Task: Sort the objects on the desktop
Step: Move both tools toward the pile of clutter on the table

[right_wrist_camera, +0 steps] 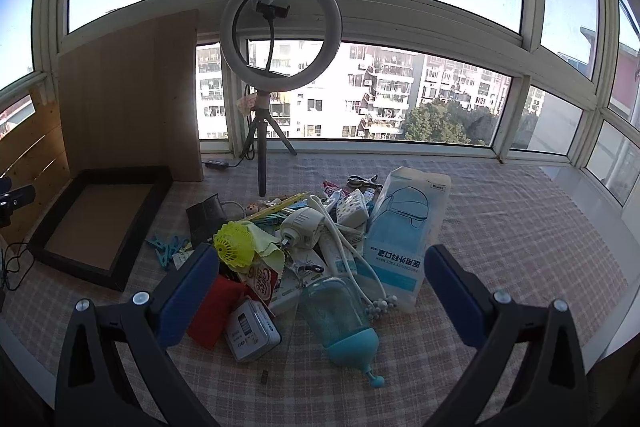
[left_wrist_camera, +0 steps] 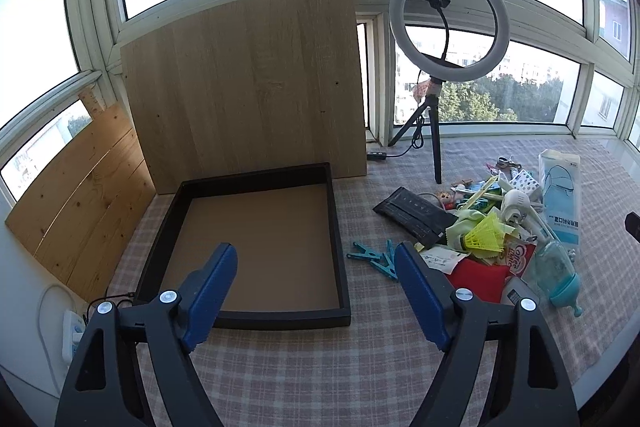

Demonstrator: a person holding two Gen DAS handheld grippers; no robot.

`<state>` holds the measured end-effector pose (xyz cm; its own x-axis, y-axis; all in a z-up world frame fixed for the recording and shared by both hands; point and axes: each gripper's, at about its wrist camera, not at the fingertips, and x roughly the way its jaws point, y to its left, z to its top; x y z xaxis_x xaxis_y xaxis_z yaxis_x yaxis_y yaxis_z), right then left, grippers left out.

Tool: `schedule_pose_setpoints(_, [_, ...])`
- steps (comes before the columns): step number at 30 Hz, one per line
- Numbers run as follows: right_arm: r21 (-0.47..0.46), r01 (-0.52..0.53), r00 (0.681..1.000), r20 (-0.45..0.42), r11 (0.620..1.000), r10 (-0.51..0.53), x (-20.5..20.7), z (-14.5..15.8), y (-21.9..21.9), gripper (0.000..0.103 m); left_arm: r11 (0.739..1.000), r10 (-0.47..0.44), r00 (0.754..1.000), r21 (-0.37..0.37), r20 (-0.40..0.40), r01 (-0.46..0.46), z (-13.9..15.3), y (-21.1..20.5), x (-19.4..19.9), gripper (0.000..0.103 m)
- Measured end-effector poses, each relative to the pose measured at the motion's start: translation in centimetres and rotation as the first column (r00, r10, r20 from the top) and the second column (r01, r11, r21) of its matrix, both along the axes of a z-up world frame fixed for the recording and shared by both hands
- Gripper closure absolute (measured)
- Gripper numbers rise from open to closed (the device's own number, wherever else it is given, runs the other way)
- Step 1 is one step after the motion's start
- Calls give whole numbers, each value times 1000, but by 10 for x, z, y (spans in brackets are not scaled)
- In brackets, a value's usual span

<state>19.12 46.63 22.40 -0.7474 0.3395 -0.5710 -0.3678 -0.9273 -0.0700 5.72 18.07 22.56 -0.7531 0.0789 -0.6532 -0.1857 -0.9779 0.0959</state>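
Note:
A black tray [left_wrist_camera: 336, 223] with a brown bottom lies on the checked cloth; it also shows in the right wrist view [right_wrist_camera: 160, 195]. A pile of small objects sits to its right: a yellow shuttlecock [left_wrist_camera: 486, 235] [right_wrist_camera: 234, 242], a teal bottle [left_wrist_camera: 558, 273] [right_wrist_camera: 340, 319], a face mask pack [left_wrist_camera: 560, 195] [right_wrist_camera: 404, 239], a grey tin [right_wrist_camera: 251, 329], teal clothes pegs [left_wrist_camera: 374, 257] [right_wrist_camera: 166, 247]. My left gripper [left_wrist_camera: 316, 279] is open and empty over the tray's near right corner. My right gripper [right_wrist_camera: 320, 287] is open and empty, above the pile.
A ring light on a tripod [left_wrist_camera: 448, 27] [right_wrist_camera: 280, 31] stands behind the pile. A wooden board [left_wrist_camera: 248, 83] leans on the window behind the tray, and a pine panel [left_wrist_camera: 80, 199] stands at the left. A power strip [left_wrist_camera: 72, 331] with cables lies at the left edge.

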Motion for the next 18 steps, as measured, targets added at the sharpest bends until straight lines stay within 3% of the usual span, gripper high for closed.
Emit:
schedule_pose_setpoints(6, [-2, 14, 999, 39, 1000, -14, 1, -17, 22, 4, 998, -69, 996, 9, 57, 68, -21, 30, -3, 25])
schedule_pose_setpoints(12, [-44, 54, 994, 101, 998, -50, 3, -41, 52, 14, 988, -156, 981, 7, 117, 156, -39, 68, -9, 25])
schedule_pose_setpoints(18, [-58, 41, 991, 131, 998, -33, -15, -51, 70, 22, 975, -222, 963, 8, 153, 223, -45, 113, -30, 34])
